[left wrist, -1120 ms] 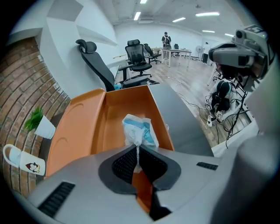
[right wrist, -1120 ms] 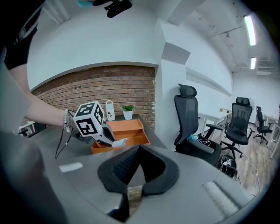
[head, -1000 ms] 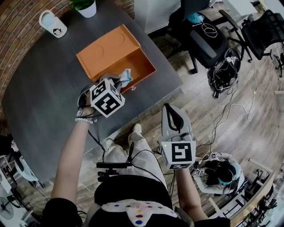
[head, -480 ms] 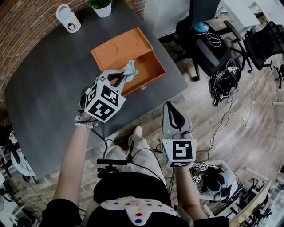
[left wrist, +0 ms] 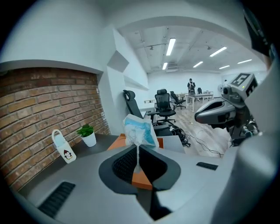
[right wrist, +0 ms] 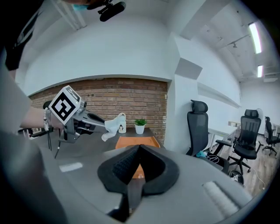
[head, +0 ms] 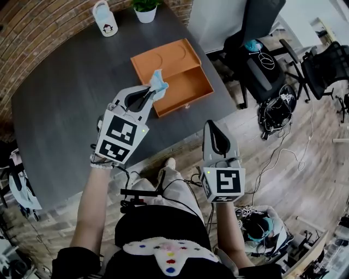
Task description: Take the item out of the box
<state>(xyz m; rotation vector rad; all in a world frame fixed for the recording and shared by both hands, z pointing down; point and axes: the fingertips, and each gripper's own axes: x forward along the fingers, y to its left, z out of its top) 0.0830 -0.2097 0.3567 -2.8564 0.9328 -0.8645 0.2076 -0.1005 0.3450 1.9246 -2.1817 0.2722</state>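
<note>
An orange box (head: pixel 173 74) lies open on the dark grey table (head: pixel 60 109), its lid flat behind its tray. My left gripper (head: pixel 151 93) is raised above the table just left of the box, shut on a small white and blue packet (head: pixel 158 83). That packet (left wrist: pixel 139 131) sticks up from the jaw tips in the left gripper view, with the box (left wrist: pixel 154 143) behind it. From the right gripper view the packet (right wrist: pixel 111 127) hangs in the air in front of the box (right wrist: pixel 136 142). My right gripper (head: pixel 214 129) is shut and empty, off the table's near edge over the wooden floor.
A white tumbler with a penguin print (head: pixel 104 19) and a small potted plant (head: pixel 145 9) stand at the table's far edge by the brick wall. Black office chairs (head: pixel 263 60) and loose cables (head: pixel 283 101) lie to the right on the floor.
My left gripper has risen out of the box with the packet in its jaws and now sits higher over the table. The right gripper has barely moved.
</note>
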